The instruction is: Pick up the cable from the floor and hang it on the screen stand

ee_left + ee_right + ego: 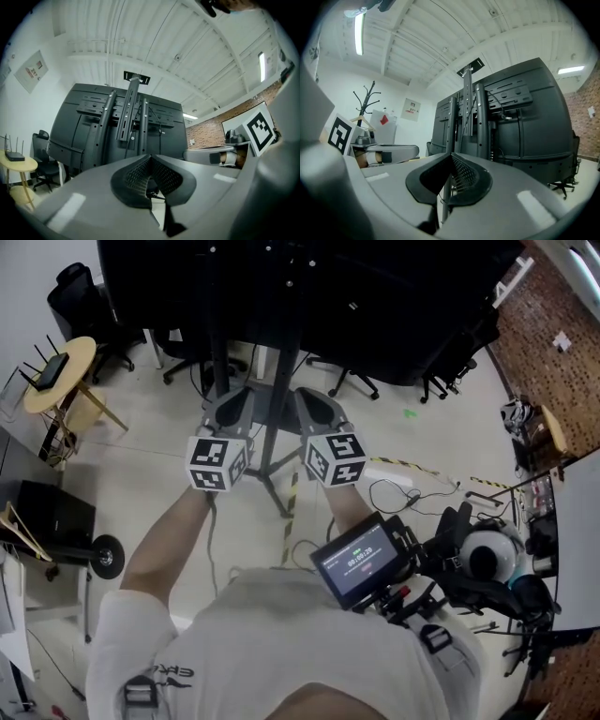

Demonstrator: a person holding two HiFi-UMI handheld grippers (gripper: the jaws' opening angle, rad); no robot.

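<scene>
A thin black cable lies in loose loops on the pale floor, right of the screen stand's base. The stand's post rises to a large black screen. My left gripper and right gripper are held side by side, one on each side of the post, well above the floor. In the left gripper view the gripper is shut with nothing in it and faces the stand's mounting rails. In the right gripper view the gripper is likewise shut and empty, before the rails.
A round wooden table with a router stands at the left, office chairs behind it. Yellow-black tape runs along the floor. A camera rig hangs at the person's chest. A coat rack stands by the wall.
</scene>
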